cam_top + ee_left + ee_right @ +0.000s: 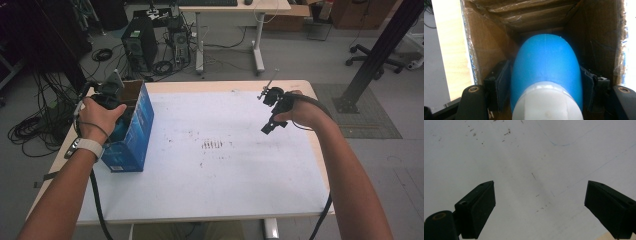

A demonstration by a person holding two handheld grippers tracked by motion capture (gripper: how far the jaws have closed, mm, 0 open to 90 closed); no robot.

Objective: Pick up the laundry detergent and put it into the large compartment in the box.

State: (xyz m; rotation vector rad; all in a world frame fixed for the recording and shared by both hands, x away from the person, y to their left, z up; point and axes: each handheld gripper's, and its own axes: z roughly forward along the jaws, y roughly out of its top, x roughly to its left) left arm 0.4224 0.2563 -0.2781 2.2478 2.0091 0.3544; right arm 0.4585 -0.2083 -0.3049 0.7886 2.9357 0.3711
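A blue carton (134,134) with its top open stands at the table's left edge; its brown cardboard inside (487,45) surrounds the left gripper view. Inside it my left gripper (546,75) is shut on a rounded blue object (546,57) with a white end (547,103) toward the camera. Both padded jaws press the object's sides. In the high view the hand and left gripper (116,116) reach down into the carton's mouth. My right gripper (270,124) hovers over the table's right side, open, and nothing lies between the right gripper (539,195) jaws.
A white sheet (225,170) with faint dark marks (212,144) covers the wooden table (200,86). On the floor behind are computer towers (139,46), cables (30,130), a desk (235,9) and an office chair base (380,61). A black slanted post (380,50) stands at the right.
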